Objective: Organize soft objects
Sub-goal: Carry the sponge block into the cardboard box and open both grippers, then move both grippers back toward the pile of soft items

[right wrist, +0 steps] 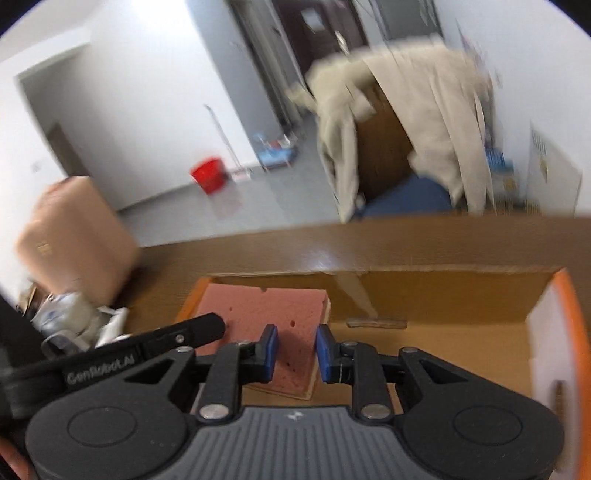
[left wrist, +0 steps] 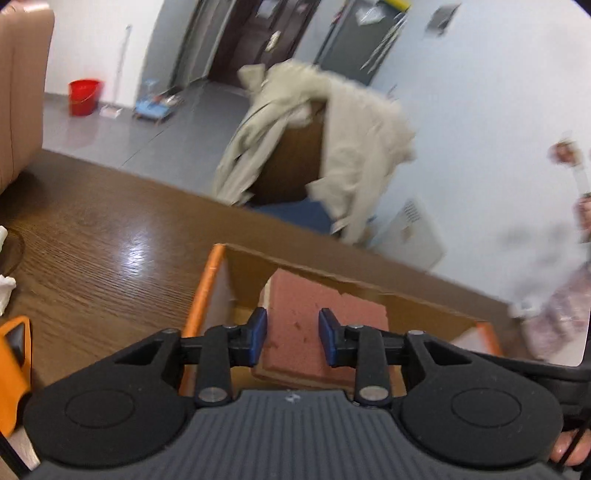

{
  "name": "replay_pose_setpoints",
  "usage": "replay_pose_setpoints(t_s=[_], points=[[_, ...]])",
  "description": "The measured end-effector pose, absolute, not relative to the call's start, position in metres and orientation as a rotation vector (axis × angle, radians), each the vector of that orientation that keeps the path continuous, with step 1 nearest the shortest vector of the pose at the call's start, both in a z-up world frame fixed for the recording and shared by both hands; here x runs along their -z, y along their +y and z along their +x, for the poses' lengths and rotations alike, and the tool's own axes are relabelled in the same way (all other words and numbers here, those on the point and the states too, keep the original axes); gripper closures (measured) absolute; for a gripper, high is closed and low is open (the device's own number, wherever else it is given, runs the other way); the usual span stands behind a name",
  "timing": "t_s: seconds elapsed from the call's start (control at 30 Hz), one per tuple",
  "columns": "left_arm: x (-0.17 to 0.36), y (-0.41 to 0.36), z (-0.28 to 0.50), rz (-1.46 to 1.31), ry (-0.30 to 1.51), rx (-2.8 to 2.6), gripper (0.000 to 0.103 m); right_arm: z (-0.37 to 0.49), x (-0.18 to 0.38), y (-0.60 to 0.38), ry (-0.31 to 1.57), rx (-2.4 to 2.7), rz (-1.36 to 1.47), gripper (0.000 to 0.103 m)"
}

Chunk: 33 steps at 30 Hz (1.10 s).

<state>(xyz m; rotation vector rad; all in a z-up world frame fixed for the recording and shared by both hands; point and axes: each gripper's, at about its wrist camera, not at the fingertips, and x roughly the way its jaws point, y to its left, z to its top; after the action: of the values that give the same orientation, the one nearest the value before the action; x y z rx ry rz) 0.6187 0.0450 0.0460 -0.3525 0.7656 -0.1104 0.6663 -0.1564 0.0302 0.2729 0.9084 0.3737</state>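
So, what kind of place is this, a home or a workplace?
Probably an office or institutional room, not a home: a dark wooden table, a wooden chair with a beige coat draped on it, and a grey tiled floor with a red plastic bucket beside dark doors.

This looks like a plain office or institutional room, not a home. A brown wood-grain table (left wrist: 96, 229) stands on a grey tiled floor (left wrist: 147, 129), with bare white walls (right wrist: 147, 92) around it. Dark doors (left wrist: 255, 33) open at the far end. By the wall sit a red bucket (left wrist: 84, 96) and a mop (left wrist: 117, 74). A beige coat (left wrist: 354, 147) hangs over a chair (left wrist: 291, 162) with a blue seat. A white cabinet (left wrist: 413, 232) stands against the wall.
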Motion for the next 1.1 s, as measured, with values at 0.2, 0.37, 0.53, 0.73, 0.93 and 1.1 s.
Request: replay_pose_setpoints(t_s=[0.2, 0.37, 0.53, 0.73, 0.93, 1.1], points=[[-0.055, 0.069, 0.613, -0.349, 0.683, 0.113, 0.06, 0.671, -0.006, -0.145, 0.921, -0.396, 0.26, 0.077], [-0.082, 0.072, 0.592, -0.31, 0.641, 0.089, 0.059, 0.65, -0.041, -0.152, 0.86, -0.378, 0.23, 0.077], [-0.126, 0.065, 0.543, -0.188, 0.613, 0.124, 0.03, 0.599, -0.104, -0.182, 0.767, -0.36, 0.178, 0.077], [-0.175, 0.065, 0.45, -0.026, 0.54, 0.106, 0.019, 0.507, -0.168, -0.234, 0.651, -0.355, 0.053, 0.056], [-0.21, 0.06, 0.368, 0.006, 0.476, 0.111, 0.009, 0.42, -0.202, -0.28, 0.573, -0.299, 0.022, 0.041], [-0.216, 0.048, 0.311, -0.003, 0.452, 0.138, 0.006, 0.353, -0.203, -0.297, 0.518, -0.311, 0.035, 0.037]])
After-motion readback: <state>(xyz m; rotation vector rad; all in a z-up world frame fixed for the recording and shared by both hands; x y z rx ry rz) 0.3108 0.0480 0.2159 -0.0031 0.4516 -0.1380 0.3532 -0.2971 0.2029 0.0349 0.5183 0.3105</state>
